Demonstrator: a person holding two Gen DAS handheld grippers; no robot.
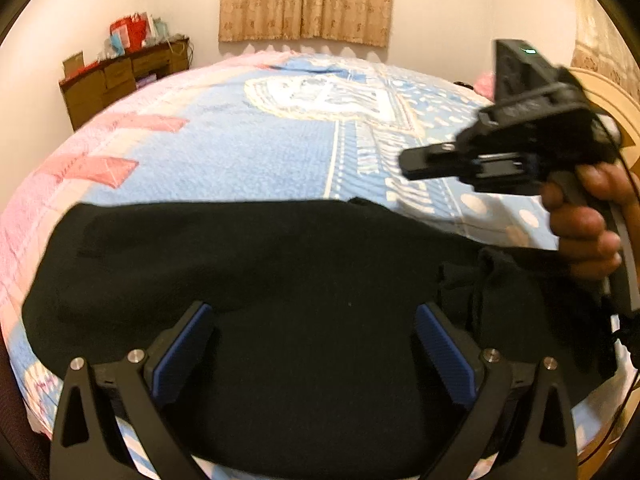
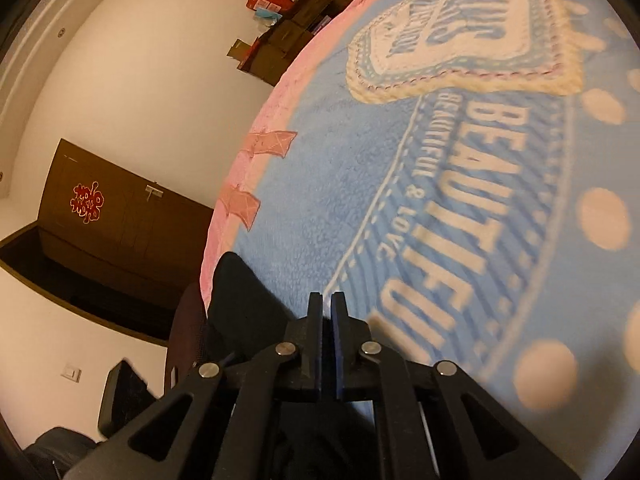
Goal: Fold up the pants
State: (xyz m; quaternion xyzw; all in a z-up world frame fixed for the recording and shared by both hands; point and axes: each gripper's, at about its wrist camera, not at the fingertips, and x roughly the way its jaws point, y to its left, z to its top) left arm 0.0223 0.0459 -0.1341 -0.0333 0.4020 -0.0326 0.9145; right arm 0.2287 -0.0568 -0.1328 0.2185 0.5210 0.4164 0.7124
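Observation:
Black pants (image 1: 260,264) lie flat across the near part of the bed, on a blue and pink blanket (image 1: 248,148); bunched folds sit at their right end. My left gripper (image 1: 316,320) hovers over the pants, open, its blue pads (image 1: 188,344) wide apart with only cloth beneath. A hand (image 1: 584,224) holds my right gripper (image 1: 408,164) above the blanket, beyond the pants' right end. In the right wrist view, which is rolled to one side, the right gripper (image 2: 328,300) is shut, with nothing visible between its fingers. One end of the pants (image 2: 240,296) shows left of it.
A wooden cabinet (image 1: 120,76) piled with bags stands against the far left wall. Curtains (image 1: 304,0) hang behind the bed and a wooden headboard (image 1: 612,96) is at the right. A dark chair (image 2: 184,332) sits by the bed's edge, near a brown door (image 2: 120,220).

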